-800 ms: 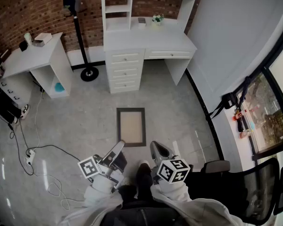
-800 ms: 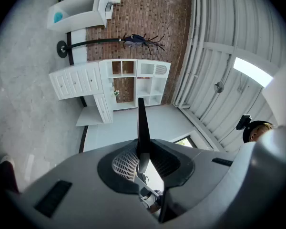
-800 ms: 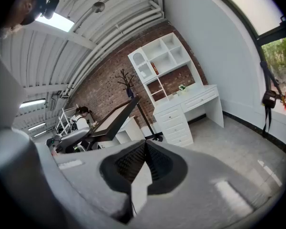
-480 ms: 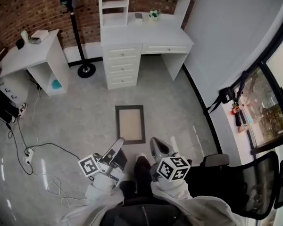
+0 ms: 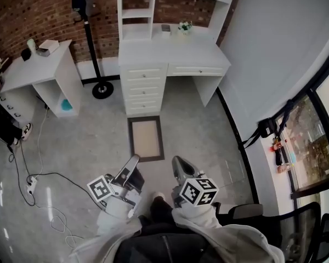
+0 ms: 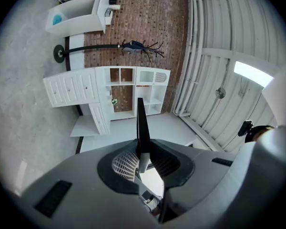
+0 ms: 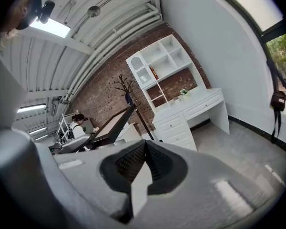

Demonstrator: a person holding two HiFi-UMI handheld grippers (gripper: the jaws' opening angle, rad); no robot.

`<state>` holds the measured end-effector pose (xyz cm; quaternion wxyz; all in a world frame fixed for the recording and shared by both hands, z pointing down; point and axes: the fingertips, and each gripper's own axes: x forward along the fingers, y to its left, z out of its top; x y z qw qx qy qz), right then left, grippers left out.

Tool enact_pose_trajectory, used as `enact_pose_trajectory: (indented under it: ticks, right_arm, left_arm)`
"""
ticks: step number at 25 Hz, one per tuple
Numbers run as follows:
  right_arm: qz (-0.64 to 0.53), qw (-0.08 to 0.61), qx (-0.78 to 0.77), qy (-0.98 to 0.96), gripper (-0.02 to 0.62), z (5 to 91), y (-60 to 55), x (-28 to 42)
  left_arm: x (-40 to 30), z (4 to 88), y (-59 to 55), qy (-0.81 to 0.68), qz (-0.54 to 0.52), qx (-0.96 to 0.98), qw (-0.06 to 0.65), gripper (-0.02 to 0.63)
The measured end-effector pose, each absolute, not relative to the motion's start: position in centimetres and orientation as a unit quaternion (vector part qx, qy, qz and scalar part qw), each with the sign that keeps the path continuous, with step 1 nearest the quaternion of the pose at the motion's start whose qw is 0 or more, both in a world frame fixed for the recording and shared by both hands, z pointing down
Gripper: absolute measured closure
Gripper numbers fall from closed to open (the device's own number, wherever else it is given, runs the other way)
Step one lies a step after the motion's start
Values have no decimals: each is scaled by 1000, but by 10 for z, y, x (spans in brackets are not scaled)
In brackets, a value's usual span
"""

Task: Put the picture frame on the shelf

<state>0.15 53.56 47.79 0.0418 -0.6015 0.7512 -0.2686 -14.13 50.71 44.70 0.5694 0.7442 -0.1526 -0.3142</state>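
- My left gripper (image 5: 132, 166) is clamped on the picture frame (image 5: 146, 138). In the left gripper view the frame's thin dark edge runs straight up from between the pads, pinched tight.
- My right gripper (image 5: 178, 166) has its jaws pressed together with nothing between them. It sits just beside the left one and is apart from the frame.
- From the head view the frame lies roughly flat, held out over the grey floor (image 5: 208, 130) in front of me, its pale centre facing up.
- The white bench (image 5: 172, 51) with drawers stands against the brick wall beyond the frame. The shelf (image 5: 136, 12) above it is well apart from the frame.
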Motion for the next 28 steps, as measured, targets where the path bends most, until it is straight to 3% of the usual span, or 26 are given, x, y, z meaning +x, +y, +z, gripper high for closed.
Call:
enact_pose_trajectory:
  ticks: [12,28]
  right_arm:
    - [-264,50,-582,767,597,480,451,66]
    - [-300,51,-570,763,597,504,420,84]
  left_arm:
    - [-77,449,428,-178,-328,741,559,535]
    - [-49,470,400,-199,-312,722,585,535]
